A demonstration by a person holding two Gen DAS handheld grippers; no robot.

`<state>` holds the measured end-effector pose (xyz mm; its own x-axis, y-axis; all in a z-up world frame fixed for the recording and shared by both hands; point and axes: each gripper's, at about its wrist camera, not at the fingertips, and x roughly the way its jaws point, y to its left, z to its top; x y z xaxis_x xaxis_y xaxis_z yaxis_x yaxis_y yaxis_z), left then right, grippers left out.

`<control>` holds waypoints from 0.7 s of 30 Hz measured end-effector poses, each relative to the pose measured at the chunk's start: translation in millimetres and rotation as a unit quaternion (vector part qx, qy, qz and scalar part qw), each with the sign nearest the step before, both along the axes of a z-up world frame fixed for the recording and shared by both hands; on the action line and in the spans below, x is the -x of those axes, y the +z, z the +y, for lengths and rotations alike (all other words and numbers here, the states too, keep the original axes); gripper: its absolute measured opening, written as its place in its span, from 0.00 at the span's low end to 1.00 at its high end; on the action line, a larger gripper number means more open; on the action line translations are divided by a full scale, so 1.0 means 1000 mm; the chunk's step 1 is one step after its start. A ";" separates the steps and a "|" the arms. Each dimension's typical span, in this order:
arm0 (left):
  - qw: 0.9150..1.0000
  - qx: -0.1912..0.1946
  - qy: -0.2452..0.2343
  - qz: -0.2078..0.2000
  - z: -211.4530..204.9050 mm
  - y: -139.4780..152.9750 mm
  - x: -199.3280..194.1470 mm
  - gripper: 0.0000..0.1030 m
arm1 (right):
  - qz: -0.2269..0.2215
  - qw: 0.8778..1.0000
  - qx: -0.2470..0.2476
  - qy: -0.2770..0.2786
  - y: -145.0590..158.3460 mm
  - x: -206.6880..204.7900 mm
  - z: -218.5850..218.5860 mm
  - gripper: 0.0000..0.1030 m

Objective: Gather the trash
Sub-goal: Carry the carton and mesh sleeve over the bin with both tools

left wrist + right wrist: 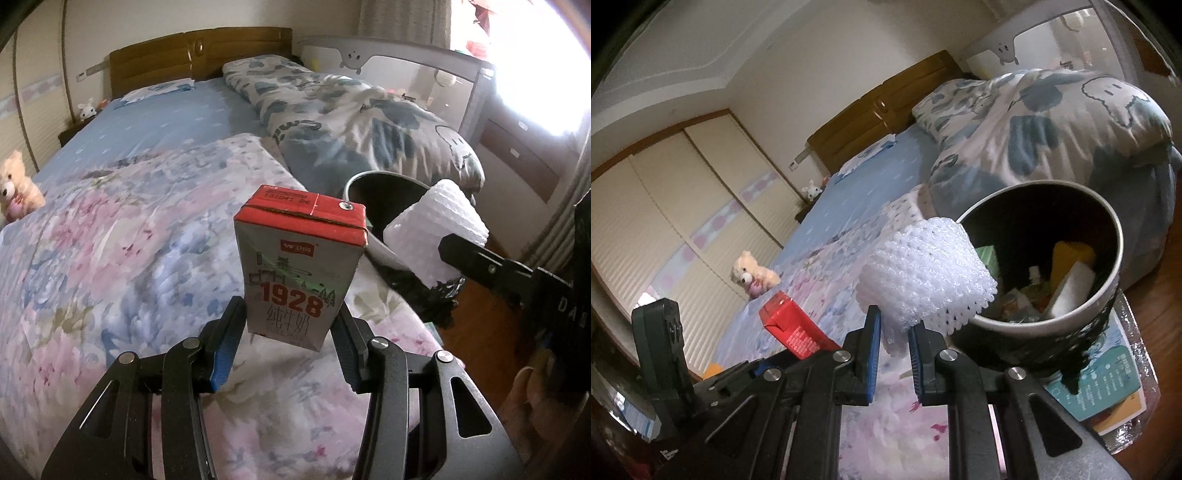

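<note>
left gripper point(291, 328): fingers clamped on the lower sides of the milk carton point(299, 266), blue pads flat against both faces
milk carton: upright, red top, "1928" on the front, held just above the bed point(110, 240) near its foot-end corner; seen from the right wrist as a red end point(792, 325) left of the right gripper
right gripper point(894, 354): fingers narrowly apart, pinching the bottom edge of the foam net point(923, 273)
foam net: white mesh sleeve, bunched, at the near rim of the trash bin point(1115, 236); whether it touches the rim, cannot tell
trash bin: round, black liner, tilted toward the right wrist camera, beside the bed corner; liner bag hangs over the outside
bin contents: orange piece point(1071, 258), white block point(1071, 291), green box point(988, 258), small scraps lower down, too blurred to name
bed: floral quilt in front, blue sheet behind, rolled patterned duvet point(351, 122) on the right side
teddy bear point(16, 188): on the far left edge of the bed, well apart from both grippers
book point(1108, 384): on the floor under the bin, in a clear sleeve
</note>
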<state>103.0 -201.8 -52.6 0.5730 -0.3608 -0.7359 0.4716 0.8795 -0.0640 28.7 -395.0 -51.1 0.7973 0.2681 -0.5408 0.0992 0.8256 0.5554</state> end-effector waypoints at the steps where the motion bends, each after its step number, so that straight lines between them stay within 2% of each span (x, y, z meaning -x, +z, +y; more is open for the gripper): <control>1: 1.000 0.000 -0.002 0.000 -0.003 0.001 0.000 0.44 | 0.000 1.000 -0.001 -0.002 0.000 0.000 -0.003 0.14; 21: 0.999 -0.004 -0.034 -0.002 -0.051 0.005 -0.013 0.44 | 0.028 0.999 -0.006 -0.028 -0.008 -0.011 -0.048 0.14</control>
<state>115.6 -252.7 -47.4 0.5503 -0.3931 -0.7367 0.5300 0.8462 -0.0556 39.6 -443.2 -59.3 0.7792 0.2310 -0.5826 0.1759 0.8116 0.5571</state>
